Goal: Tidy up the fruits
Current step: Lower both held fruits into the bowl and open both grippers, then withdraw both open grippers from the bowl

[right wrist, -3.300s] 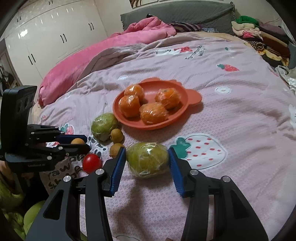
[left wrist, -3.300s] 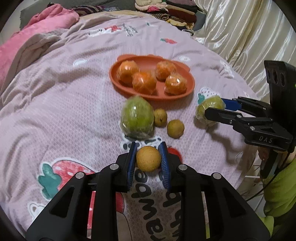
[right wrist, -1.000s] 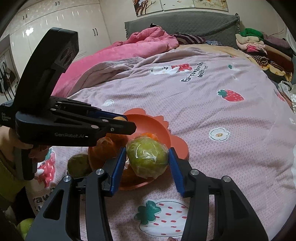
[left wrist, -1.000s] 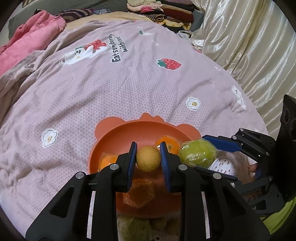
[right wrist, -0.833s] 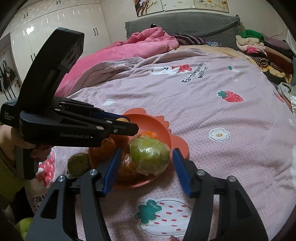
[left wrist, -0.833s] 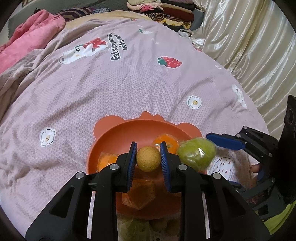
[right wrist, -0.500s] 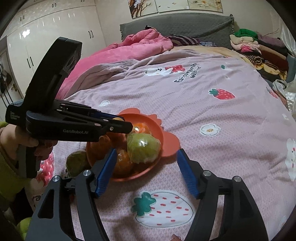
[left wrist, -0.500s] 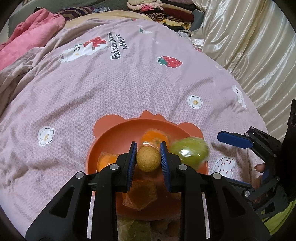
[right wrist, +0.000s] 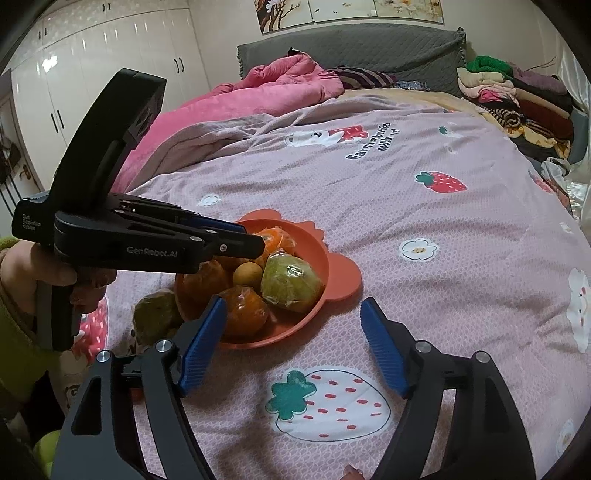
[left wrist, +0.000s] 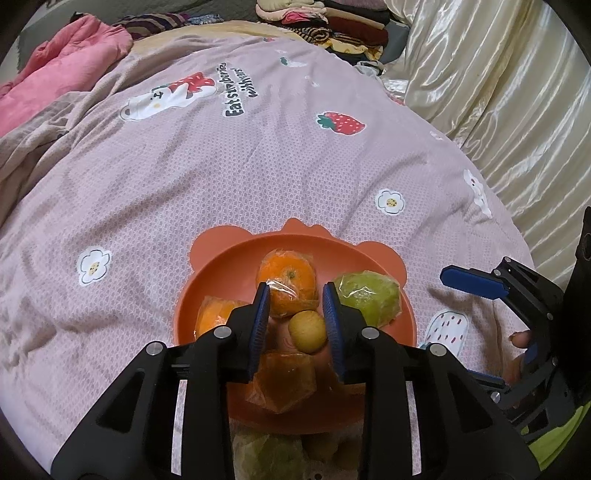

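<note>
Bedding with a pink strawberry print (left wrist: 258, 166) covers the working surface, with a cream satin curtain (left wrist: 498, 92) at the right and folded clothes (left wrist: 332, 22) stacked at the far end. Seen from the left wrist view, an orange bear-eared plate (left wrist: 236, 251) is placed on the bedding directly ahead. The left gripper (left wrist: 295, 314) is positioned over the plate with its fingers parted; a small round yellow fruit (left wrist: 307, 331) is seen between the blue pads, near the right pad, and no grip on it is observed. Wrapped oranges (left wrist: 288, 277) are recorded on the plate ahead of the fingers, and a wrapped green fruit (left wrist: 369, 297) lies at the plate's right side. Another wrapped green fruit (left wrist: 266, 454) lies off the plate, beneath the gripper body. The right gripper (left wrist: 476, 286) is noted at the right edge, beside the plate. From the right wrist view, white wardrobes (right wrist: 110, 55) and a grey headboard (right wrist: 351, 48) are noted behind a pink duvet (right wrist: 277, 85). The right gripper (right wrist: 291, 339) is held wide apart and empty, just short of the plate (right wrist: 343, 280). The wrapped green fruit (right wrist: 291, 282) rests inside the plate, touching the small yellow fruit (right wrist: 246, 273) and the oranges (right wrist: 243, 312). The left gripper (right wrist: 255, 243) is seen reaching over the plate from the left, above the yellow fruit.
</note>
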